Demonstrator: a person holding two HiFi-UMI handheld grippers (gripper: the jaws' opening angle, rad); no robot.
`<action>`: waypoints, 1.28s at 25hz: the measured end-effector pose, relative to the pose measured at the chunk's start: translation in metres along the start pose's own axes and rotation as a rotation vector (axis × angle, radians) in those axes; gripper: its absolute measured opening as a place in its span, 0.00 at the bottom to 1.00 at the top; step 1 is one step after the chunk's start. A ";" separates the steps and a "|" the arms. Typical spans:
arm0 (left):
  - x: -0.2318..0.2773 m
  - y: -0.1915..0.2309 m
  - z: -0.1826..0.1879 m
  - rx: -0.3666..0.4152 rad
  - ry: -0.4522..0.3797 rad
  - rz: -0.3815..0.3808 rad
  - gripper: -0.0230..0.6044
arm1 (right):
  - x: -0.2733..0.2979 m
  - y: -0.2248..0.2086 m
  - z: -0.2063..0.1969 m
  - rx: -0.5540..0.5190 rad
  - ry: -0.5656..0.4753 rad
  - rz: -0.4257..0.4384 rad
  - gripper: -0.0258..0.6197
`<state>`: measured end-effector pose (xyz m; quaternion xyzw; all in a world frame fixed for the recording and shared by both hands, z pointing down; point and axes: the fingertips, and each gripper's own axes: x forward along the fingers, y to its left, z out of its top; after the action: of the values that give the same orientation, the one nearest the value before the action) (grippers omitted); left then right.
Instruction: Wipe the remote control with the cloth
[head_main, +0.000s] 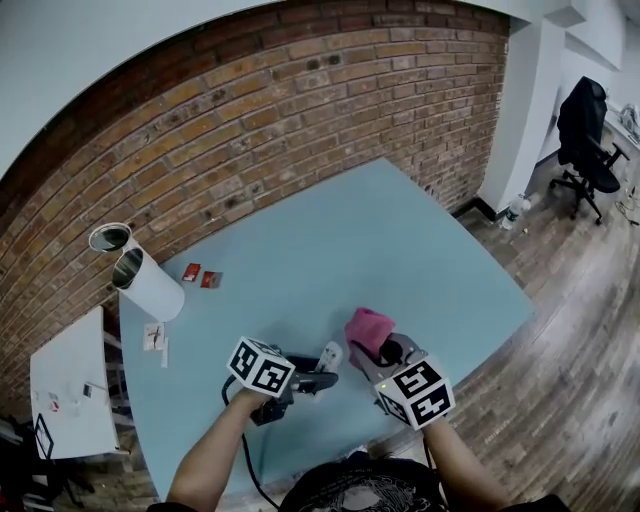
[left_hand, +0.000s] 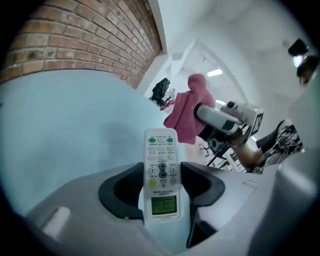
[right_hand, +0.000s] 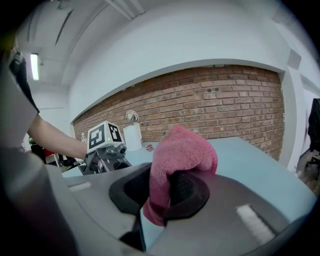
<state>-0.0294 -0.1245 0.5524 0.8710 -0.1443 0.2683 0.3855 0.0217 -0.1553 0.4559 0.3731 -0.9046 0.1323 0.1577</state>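
Two bare forearms reach out from the bottom of the head view, each hand holding a tool topped with a cube of black-and-white square markers. Both are raised side by side over the near edge of a pale blue bench that stands against a red brick wall.

Left tool: its jaws are closed on a white remote control. The dark pads press on its two long edges near the end with the small green display. The buttoned end sticks out forward, free and facing up. It appears to be held clear of the bench top.

Right tool: its jaws are clamped on a pink cloth. A bunched wad bulges above and beyond the jaws, and a short tail hangs below. The cloth sits near the remote but apart from it.

Judging by looks, the remote is light, stiff plastic with smooth sides, so it could slip or twist under a firm rub. Holding it by the edges, as now, leaves the button face open for wiping. The cloth is soft and floppy; the protruding wad is the part to wipe with.

Farther back on the bench lie a white cylinder and two small red items. A black office chair stands on the wooden floor at far right.
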 end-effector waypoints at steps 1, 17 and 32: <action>-0.005 -0.009 0.010 -0.021 -0.059 -0.071 0.41 | -0.001 0.000 0.009 -0.020 -0.014 -0.004 0.14; -0.068 -0.089 0.079 -0.313 -0.505 -0.894 0.42 | -0.003 0.038 0.091 -0.477 -0.183 -0.036 0.14; -0.088 -0.063 0.102 -0.369 -0.701 -0.868 0.42 | 0.013 0.045 0.098 -0.469 -0.195 -0.055 0.14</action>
<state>-0.0359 -0.1550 0.4071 0.8057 0.0622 -0.2477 0.5345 -0.0379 -0.1675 0.3652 0.3617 -0.9111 -0.1219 0.1556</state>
